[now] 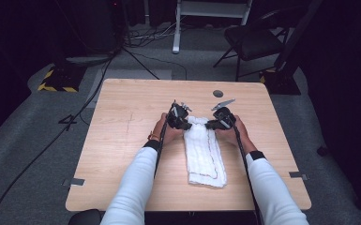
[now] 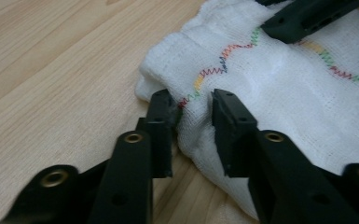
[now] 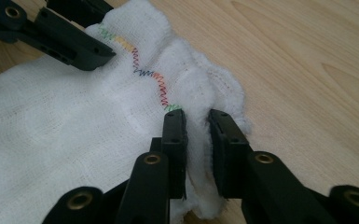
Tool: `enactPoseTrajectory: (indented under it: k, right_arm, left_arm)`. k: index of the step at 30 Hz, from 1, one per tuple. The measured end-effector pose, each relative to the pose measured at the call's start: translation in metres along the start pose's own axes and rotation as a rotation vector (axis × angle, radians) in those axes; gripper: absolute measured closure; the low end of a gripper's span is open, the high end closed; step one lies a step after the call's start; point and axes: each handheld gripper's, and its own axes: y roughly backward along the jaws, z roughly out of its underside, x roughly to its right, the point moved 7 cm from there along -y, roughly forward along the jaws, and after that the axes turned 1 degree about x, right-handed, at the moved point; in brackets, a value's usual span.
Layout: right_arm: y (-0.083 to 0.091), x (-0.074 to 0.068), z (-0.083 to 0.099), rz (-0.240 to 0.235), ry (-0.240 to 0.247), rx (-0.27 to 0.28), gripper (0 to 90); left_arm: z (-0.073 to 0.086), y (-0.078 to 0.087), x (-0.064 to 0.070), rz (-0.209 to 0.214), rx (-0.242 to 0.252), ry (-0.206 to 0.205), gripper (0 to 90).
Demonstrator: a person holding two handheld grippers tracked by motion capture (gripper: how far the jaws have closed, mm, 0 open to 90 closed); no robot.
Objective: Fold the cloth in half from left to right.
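Left gripper (image 1: 184,123): at far left corner of towel (image 1: 205,152), jaws narrowly parted, pinching fold of cloth (image 2: 193,116) between them.

Towel: folded white strip at table (image 1: 122,140) centre, long axis running from person toward far edge; stitched hem at far end.

Right gripper (image 1: 212,124): at far right corner, jaws nearly closed on bunched edge (image 3: 196,135).

Both grippers equally near far end; judged next move: lift, fold toward near end.

No containers.

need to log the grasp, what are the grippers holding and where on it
Both pinch the white cloth at its far end: the left gripper on its corner by the coloured stitching, the right gripper on a bunched fold at the opposite corner.
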Motion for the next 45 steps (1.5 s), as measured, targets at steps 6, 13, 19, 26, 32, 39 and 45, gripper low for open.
enactPoseTrajectory:
  k: [6, 13, 19, 26, 32, 39, 45]
  right_arm:
    - [0.007, 0.001, -0.002, 0.073, 0.034, 0.025, 81.3]
    - [0.027, 0.002, -0.013, 0.124, 0.058, 0.101, 81.8]
    - [0.049, 0.001, -0.024, 0.147, 0.081, 0.168, 82.0]
    - [0.077, -0.007, -0.031, 0.136, 0.107, 0.232, 82.0]
    - [0.095, -0.019, -0.024, 0.107, 0.131, 0.27, 82.0]
    - [0.108, -0.041, -0.007, 0.048, 0.174, 0.293, 82.1]
    - [0.112, -0.058, 0.015, -0.012, 0.186, 0.298, 82.1]
  left_arm:
    - [-0.01, 0.003, 0.001, -0.047, 0.004, -0.05, 80.4]
    - [-0.026, 0.021, 0.004, -0.065, 0.075, -0.078, 79.8]
    - [-0.037, 0.044, 0.009, -0.058, 0.139, -0.13, 79.8]
    - [-0.043, 0.065, 0.019, -0.047, 0.177, -0.171, 79.5]
    - [-0.037, 0.079, 0.035, -0.013, 0.199, -0.228, 78.6]
    - [-0.022, 0.088, 0.05, 0.029, 0.202, -0.277, 78.4]
    - [-0.005, 0.089, 0.063, 0.085, 0.213, -0.295, 78.4]
